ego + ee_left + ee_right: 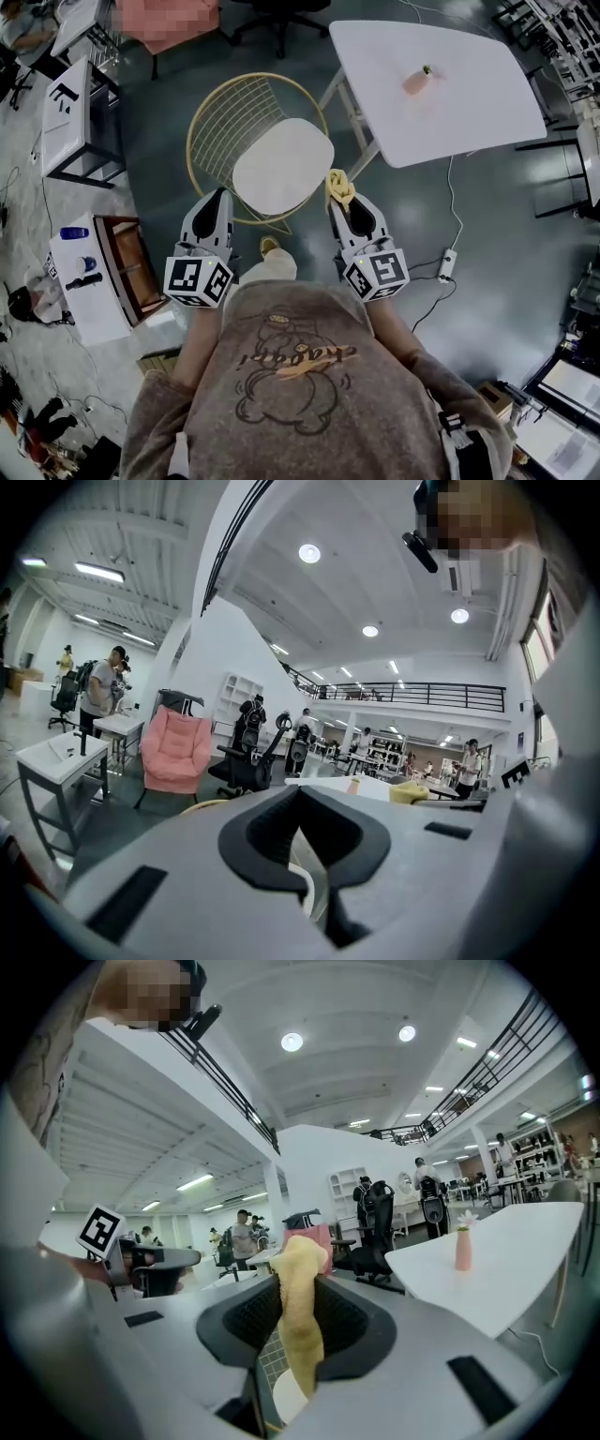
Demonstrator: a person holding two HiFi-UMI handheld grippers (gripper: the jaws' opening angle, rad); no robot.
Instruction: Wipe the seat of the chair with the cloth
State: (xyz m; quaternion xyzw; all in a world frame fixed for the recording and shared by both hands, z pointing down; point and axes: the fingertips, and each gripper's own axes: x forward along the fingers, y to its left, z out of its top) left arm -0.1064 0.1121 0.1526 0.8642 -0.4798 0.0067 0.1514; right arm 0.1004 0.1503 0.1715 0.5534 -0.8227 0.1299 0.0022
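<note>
Nearest my head camera is the grey-brown sweatshirt (300,375), filling the bottom of the head view, with a shoe tip (269,246) poking out just past it. Beyond that I have the two marker cubes, left (199,281) and right (375,274).

The right gripper (339,204) sits at about 4 o'clock off the seat (283,166) of the chair (216,122). Its jaws are clamped on the yellow cloth (339,187). In the right gripper view the cloth (302,1326) stands up as a bunched strip between the black pads (352,1321), with its top poking above them and the right gripper (298,1274) pinched tight on it. In the head view the cloth lies just beside the seat's right edge; I cannot tell whether it touches the seat.

The left gripper (219,197) is at about 7 o'clock off the seat, close to the gold wire rim. In the left gripper view its jaws are together with nothing between them (300,803); a sliver of white seat and gold rim shows below them.

The seat is white and rounded, and the gold wire backrest curves round it from 9 to 12 o'clock. A white table (450,103) stands at 2 o'clock from the chair, with a small pink vase (417,82) on it. A pink armchair (175,752) shows in the left gripper view at 10 o'clock.
</note>
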